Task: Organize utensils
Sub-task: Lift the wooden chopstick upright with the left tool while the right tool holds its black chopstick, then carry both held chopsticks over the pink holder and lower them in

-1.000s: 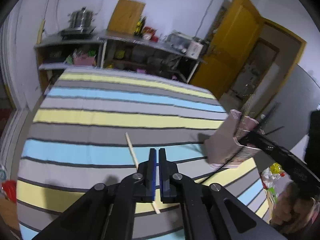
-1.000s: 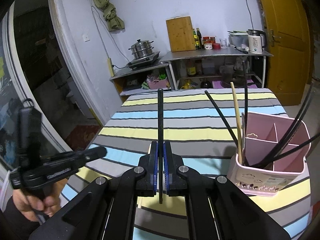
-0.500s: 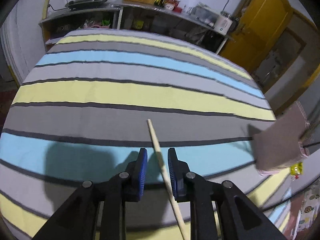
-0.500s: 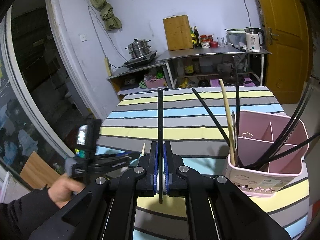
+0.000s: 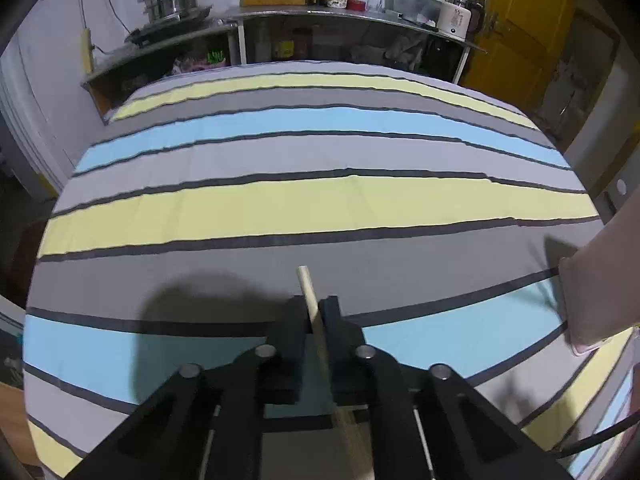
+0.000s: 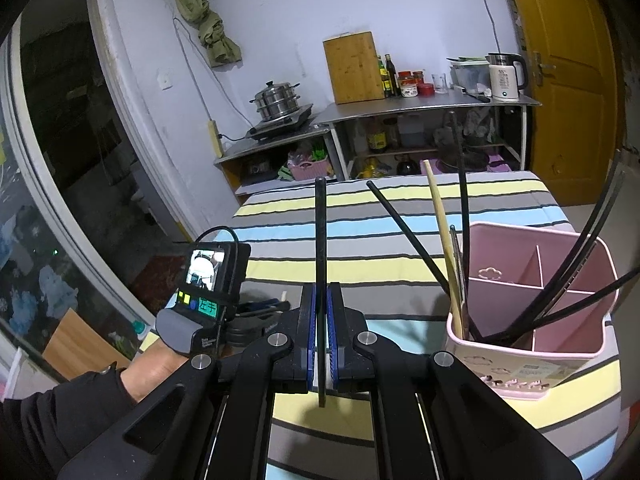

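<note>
Left tongs (image 5: pixel 316 316) stand low over the striped cloth (image 5: pixel 320 208), jaws straddling a pale wooden chopstick (image 5: pixel 310 296); whether they pinch it cannot be told. Right tongs (image 6: pixel 321 332) are pressed together on an upright black chopstick (image 6: pixel 320 240), pink divided holder (image 6: pixel 532 320) near right, holding more chopsticks.

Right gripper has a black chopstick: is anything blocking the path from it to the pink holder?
Nothing visible on the cloth between. The black chopstick in the right gripper only faces sticks leaning out of the pink holder.
</note>
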### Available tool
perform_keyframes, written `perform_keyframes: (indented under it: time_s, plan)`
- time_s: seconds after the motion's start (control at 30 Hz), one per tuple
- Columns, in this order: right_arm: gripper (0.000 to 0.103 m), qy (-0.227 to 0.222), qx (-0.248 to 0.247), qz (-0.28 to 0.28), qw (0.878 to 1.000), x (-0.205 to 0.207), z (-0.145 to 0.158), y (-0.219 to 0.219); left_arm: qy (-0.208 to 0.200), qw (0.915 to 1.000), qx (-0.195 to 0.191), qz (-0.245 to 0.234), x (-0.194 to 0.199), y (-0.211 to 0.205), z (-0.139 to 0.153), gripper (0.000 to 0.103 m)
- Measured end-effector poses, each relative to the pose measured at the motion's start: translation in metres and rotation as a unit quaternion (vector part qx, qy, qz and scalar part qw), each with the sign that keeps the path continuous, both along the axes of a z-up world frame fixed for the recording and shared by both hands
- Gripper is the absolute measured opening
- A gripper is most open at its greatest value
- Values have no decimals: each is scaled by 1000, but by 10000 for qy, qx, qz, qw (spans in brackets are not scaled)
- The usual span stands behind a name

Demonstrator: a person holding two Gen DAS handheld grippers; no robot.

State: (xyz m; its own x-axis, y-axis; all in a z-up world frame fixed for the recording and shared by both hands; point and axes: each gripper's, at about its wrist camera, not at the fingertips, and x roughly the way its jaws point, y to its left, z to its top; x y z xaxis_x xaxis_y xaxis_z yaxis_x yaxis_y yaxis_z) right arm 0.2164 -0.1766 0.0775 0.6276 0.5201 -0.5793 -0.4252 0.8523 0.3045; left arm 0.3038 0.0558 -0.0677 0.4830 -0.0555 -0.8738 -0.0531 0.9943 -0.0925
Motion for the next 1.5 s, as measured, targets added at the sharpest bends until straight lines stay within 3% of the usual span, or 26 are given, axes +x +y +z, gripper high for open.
perform_keyframes:
  time_s: [0.13, 0.47, 0.9, 1.5]
  plan:
    - [5, -32, 22, -17, 10000, -2, 3, -2, -163, 9998, -150, -18, -10, 6, 17, 5]
    - [5, -178, 111, -30, 9998, -14, 15, -5, -1128, 9920, -501, -277, -62, 13, 108, 5]
    - [5, -412, 200, -53, 9989, -33, 33, -19, -1700, 9792, -934, -585, -120, 3, 177, 5]
    - [5, -541, 276, -380, 9974, -53, 48, -50, -1697, 9712, -1167, -1198, -137, -44, 200, 5]
